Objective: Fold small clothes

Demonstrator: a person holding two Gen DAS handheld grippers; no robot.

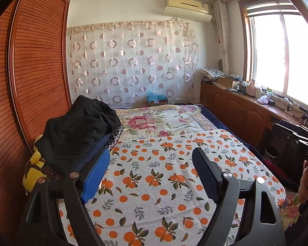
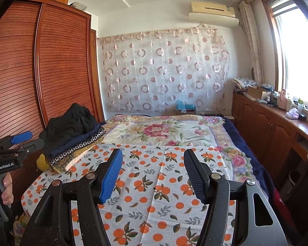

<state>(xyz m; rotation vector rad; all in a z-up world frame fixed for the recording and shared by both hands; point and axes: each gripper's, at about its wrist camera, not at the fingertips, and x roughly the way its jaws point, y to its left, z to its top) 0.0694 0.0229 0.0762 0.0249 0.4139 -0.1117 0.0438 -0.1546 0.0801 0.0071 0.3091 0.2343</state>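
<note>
A pile of small clothes (image 1: 76,131) lies at the bed's left side, with a black garment on top, dark blue and patterned pieces below and a yellow one at the bottom. The same pile (image 2: 71,137) shows in the right wrist view. My left gripper (image 1: 152,174) stands open over the orange-print cloth (image 1: 154,180), its blue left finger close beside the pile, nothing between its fingers. My right gripper (image 2: 153,174) also stands open and empty over that cloth (image 2: 154,184). The left gripper (image 2: 23,141), held by a hand, appears at the right view's left edge.
The bed carries a floral blanket (image 1: 158,121) behind the orange-print cloth. A louvred wooden wardrobe (image 1: 37,65) stands close on the left. A low wooden cabinet (image 1: 242,110) with clutter runs under the window on the right. A hand (image 1: 307,182) holds the other gripper at the right edge.
</note>
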